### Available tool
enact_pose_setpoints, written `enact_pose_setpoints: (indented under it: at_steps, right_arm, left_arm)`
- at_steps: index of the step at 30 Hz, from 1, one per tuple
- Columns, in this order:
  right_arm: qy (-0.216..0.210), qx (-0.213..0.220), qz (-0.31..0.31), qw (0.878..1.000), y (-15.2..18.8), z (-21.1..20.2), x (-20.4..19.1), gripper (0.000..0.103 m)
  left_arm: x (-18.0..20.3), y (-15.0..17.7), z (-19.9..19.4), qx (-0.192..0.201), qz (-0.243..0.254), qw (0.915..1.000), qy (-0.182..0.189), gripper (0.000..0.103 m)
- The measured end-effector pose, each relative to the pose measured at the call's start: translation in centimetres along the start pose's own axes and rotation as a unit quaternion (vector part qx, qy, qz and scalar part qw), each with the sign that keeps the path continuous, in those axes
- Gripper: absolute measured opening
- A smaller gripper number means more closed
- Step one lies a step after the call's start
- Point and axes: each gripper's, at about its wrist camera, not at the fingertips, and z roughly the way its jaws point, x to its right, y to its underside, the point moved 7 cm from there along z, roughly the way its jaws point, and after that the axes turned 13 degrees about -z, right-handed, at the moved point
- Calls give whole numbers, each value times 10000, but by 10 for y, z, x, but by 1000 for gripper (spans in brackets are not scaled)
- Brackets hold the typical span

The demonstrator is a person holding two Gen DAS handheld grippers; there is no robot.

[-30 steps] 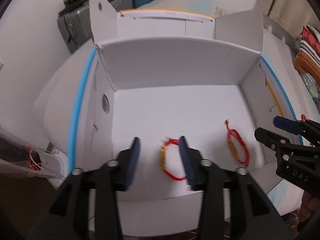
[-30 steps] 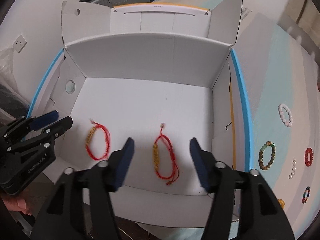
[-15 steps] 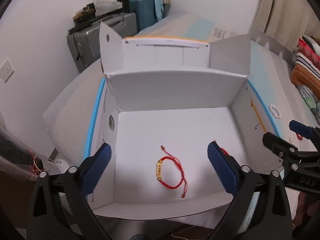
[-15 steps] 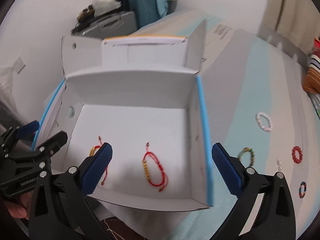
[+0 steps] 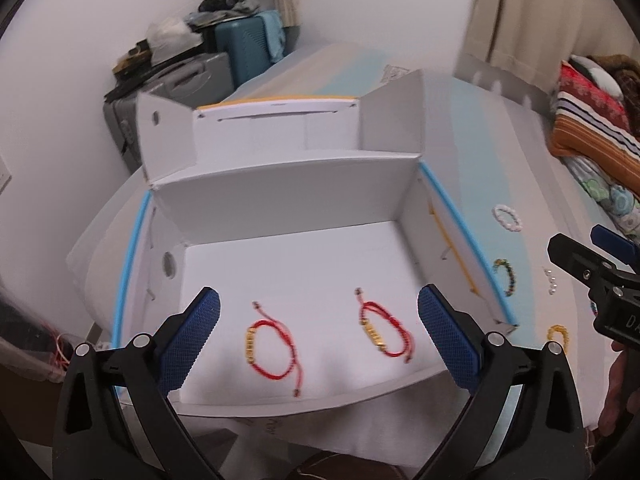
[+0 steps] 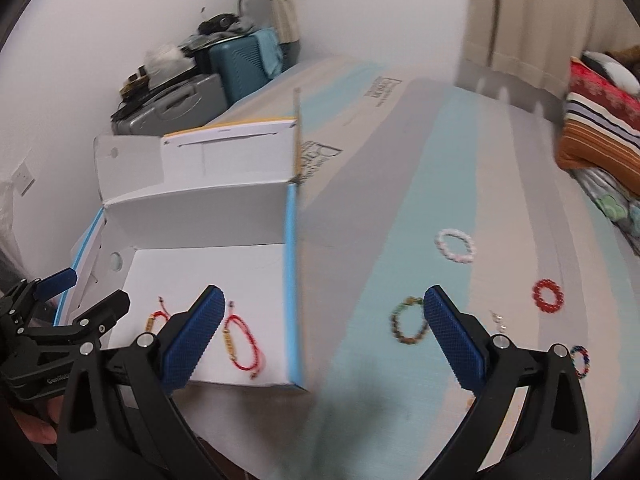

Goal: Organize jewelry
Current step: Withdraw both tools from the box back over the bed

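1. Fingers point(image 5: 190, 340) of the left gripper point(image 5: 318, 334) are spread wide and hold nothing; their blue pads have a fine waffle grip on black plastic arms. They hang over the near edge of the box point(image 5: 280, 200).
2. Fingers point(image 6: 192, 336) of the right gripper point(image 6: 320, 334) are just as wide and also empty, straddling the box's blue-edged right wall and the bed point(image 6: 400, 160) beside it.
3. Two red cord bracelets point(image 5: 272, 350) point(image 5: 384, 334), each a thin loop with a row of gold beads and loose knotted tails, lie side by side, apart, on the box floor. That part looks done.
4. The box is smooth white cardboard with its flaps standing open.
5. Left to sort, on the striped bed cover to the right of the box: a brown-and-green bead bracelet point(image 6: 408, 322) nearest the right gripper, a pale bead ring point(image 6: 456, 245), a red bead ring point(image 6: 547, 295), a multicoloured one point(image 6: 580, 360), a yellow one point(image 5: 558, 334), and small pearl pieces point(image 5: 552, 282).
6. By this count, the task seems roughly a quarter done.
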Motion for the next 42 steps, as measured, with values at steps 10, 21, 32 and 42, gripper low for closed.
enact_pose_setpoints:
  at_steps: [10,21,32,42]
  right_arm:
    - [353,85,377,9986,35,-35,70,96]
    - [790,75,894,9928,81,-66,151,96]
    - [1122,29,1272,9855,125,-85,215,96]
    - [1376,-179,1479,9792,169,-82,270,96]
  left_arm:
    - [64,13,-13,84,365,9988,307,97]
    - [137,37,-20,92,777,9949,635,97]
    - [208,65,-17,-20,1123,9887,990,97]
    - [268,99,9,-252,1485,9801,1293,97]
